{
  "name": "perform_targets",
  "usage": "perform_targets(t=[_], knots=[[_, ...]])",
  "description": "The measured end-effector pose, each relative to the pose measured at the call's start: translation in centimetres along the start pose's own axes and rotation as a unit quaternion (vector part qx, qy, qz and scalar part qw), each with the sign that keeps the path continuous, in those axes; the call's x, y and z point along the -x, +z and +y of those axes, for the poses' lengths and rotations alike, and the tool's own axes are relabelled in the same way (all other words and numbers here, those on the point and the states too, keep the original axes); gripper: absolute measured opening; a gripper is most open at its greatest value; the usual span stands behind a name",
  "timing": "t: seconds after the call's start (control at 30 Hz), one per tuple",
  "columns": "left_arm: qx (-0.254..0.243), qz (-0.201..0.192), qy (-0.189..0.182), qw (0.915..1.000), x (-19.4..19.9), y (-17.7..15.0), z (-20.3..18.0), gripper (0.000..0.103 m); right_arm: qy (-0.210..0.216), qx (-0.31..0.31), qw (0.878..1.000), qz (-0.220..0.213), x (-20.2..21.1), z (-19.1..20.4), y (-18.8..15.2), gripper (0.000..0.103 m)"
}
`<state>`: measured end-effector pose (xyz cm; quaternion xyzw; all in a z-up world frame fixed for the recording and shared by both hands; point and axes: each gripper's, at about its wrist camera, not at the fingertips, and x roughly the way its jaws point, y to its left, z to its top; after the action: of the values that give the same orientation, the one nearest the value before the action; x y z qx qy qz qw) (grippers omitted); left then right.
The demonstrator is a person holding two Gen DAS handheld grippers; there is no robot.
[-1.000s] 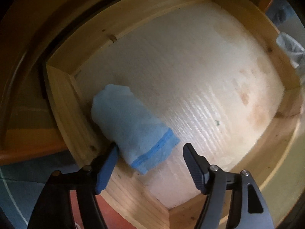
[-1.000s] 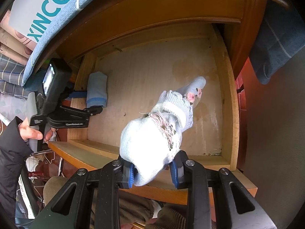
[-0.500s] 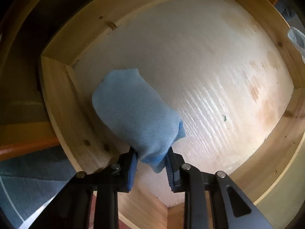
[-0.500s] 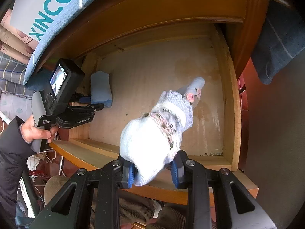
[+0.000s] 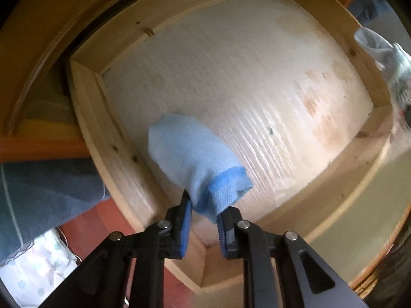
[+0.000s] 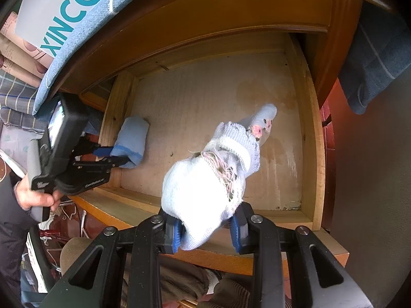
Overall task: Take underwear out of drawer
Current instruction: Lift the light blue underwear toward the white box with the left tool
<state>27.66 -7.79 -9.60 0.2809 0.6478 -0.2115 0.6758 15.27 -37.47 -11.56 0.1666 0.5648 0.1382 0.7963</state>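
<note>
The left gripper (image 5: pixel 204 217), pointing down into the wooden drawer (image 5: pixel 120 159), had just been closing and gripped the banded end of a light-blue rolled garment (image 5: pixel 190 154) beside the drawer's left wall. The right gripper (image 6: pixel 206 227), over the drawer's front edge, was clamped on a whitish rolled garment (image 6: pixel 203 187).

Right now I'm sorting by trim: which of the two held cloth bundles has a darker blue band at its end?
The light blue rolled bundle, pinched by the left gripper at the drawer's left wall. The right gripper's pale frayed bundle has a white band and pink spots.
</note>
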Motion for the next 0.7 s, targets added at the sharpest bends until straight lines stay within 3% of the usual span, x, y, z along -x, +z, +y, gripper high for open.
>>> perform_targets(t=[0.2,0.27,0.7], knots=[[0.024,-0.018,-0.008,0.9995,1.4,-1.1,-0.3,0.015,-0.001,0.003,1.000,-0.002,0.1,0.2,-0.1,0.029],[0.034,-0.030,-0.004,0.9989,1.8,-1.6,-0.6,0.005,0.000,0.002,1.000,-0.004,0.1,0.2,-0.1,0.029],[0.077,-0.079,-0.001,0.9939,4.0,-6.3,-1.2,0.005,0.001,0.005,1.000,-0.008,0.5,0.1,-0.1,0.029]])
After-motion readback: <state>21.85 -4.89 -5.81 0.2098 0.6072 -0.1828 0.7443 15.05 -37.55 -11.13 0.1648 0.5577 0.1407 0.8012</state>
